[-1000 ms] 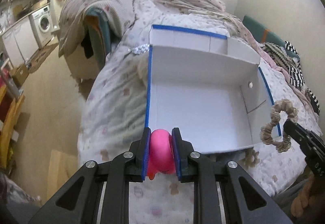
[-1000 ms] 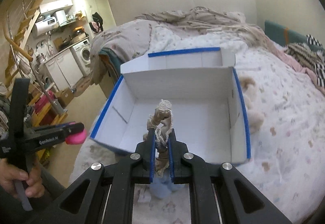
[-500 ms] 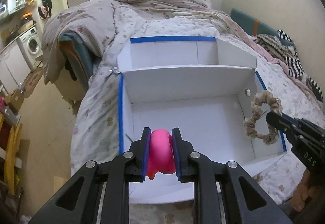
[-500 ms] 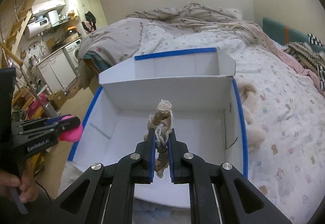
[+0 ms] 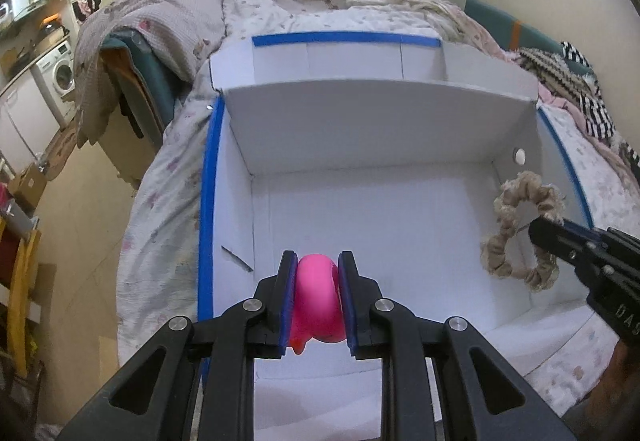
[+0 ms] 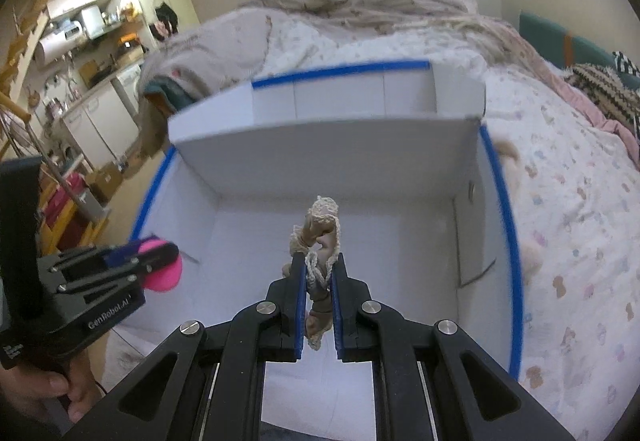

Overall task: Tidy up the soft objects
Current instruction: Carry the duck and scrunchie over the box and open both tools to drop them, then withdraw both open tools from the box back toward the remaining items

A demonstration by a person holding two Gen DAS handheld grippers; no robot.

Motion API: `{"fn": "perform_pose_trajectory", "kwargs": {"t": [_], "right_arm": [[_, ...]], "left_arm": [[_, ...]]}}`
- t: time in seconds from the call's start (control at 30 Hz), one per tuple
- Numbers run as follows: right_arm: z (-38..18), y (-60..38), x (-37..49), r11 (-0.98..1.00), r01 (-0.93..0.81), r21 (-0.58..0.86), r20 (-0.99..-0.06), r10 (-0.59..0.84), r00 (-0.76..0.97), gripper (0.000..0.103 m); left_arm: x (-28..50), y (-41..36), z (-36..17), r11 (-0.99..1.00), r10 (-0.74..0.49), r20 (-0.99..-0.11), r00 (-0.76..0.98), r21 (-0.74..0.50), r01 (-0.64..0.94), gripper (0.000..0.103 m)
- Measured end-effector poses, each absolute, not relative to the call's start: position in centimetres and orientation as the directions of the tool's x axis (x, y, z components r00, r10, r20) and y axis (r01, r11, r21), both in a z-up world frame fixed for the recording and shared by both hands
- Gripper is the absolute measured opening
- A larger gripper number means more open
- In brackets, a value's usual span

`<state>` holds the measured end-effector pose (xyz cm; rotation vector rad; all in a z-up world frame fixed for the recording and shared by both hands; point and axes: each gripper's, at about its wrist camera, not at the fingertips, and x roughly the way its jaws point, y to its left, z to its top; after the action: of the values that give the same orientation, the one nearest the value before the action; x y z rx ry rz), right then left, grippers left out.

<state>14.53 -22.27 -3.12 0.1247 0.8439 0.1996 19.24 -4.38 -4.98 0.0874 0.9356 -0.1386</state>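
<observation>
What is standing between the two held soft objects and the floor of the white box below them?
Nothing visible. The left gripper holds the pink toy and the right gripper holds the beige scrunchie, both over the open white box. The box floor under them looks bare, with no lid across the opening.

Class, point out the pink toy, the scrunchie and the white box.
pink toy (image 5: 317,295), left wrist view, its rounded top.
scrunchie (image 5: 505,241), left wrist view, its left loop.
white box (image 6: 320,157), right wrist view, its far wall.
</observation>
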Motion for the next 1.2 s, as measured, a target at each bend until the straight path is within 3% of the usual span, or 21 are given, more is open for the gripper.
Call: {"fn": "perform_pose_trajectory", "kwargs": {"t": [0.47,0.97,1.13,1.2], "right_arm": [[-8.0,-21.4,15.7,0.977,-0.120,0.177,-0.848,0.213,0.485,0.013],[-7.9,-21.6,15.4,0.981,-0.107,0.160,-0.848,0.192,0.495,0.013],[-7.6,-22.2,15.3,0.982,-0.081,0.171,-0.842,0.188,0.506,0.018],[-7.4,-22.2,15.3,0.982,-0.079,0.172,-0.837,0.188,0.515,0.027]], "left_arm": [[19.7,-5.2,-6.9,0.981,-0.063,-0.821,0.567,0.053,0.186,0.019],[19.8,-5.5,-7.5,0.983,-0.041,-0.823,0.566,0.068,0.171,0.019],[19.9,-5.5,-7.7,0.984,-0.032,-0.833,0.552,0.072,0.165,0.019],[19.8,-5.5,-7.5,0.983,-0.031,-0.833,0.552,0.073,0.166,0.022]]}}
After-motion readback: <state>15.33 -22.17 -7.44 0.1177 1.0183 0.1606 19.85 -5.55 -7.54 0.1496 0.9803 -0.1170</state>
